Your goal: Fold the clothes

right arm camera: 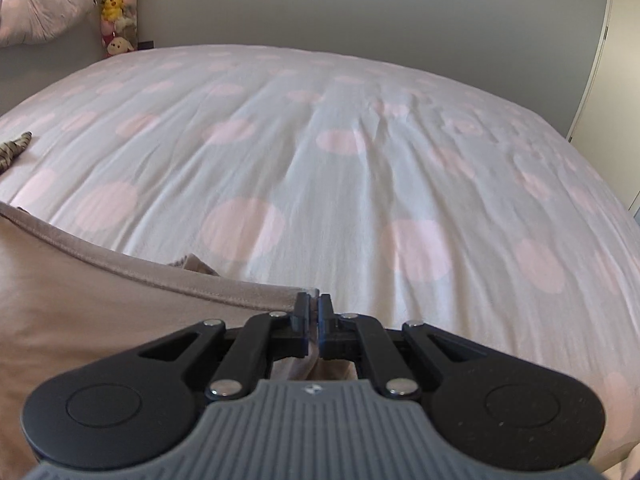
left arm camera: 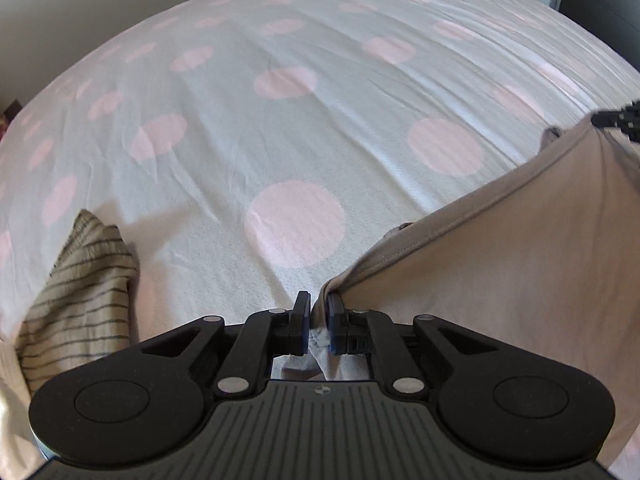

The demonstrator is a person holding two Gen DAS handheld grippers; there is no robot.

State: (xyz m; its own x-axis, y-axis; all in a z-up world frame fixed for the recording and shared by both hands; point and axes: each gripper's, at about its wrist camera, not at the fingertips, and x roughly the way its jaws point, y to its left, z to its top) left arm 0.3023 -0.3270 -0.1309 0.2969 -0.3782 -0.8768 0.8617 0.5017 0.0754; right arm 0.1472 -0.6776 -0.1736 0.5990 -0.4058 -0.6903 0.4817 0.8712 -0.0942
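Clamped on a beige garment [left arm camera: 500, 280] above a dotted bedspread [left arm camera: 296, 120]: left gripper [left arm camera: 319, 305], right gripper [right arm camera: 313, 305]; striped garment [left arm camera: 80, 288] at nine o'clock.

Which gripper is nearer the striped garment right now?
Left. The left gripper, pinching the beige garment, has the striped garment close on its left. From the right gripper, it lies far off at the left edge.

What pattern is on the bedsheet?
Large pale pink dots on white; bedsheet shows best in the left wrist view.
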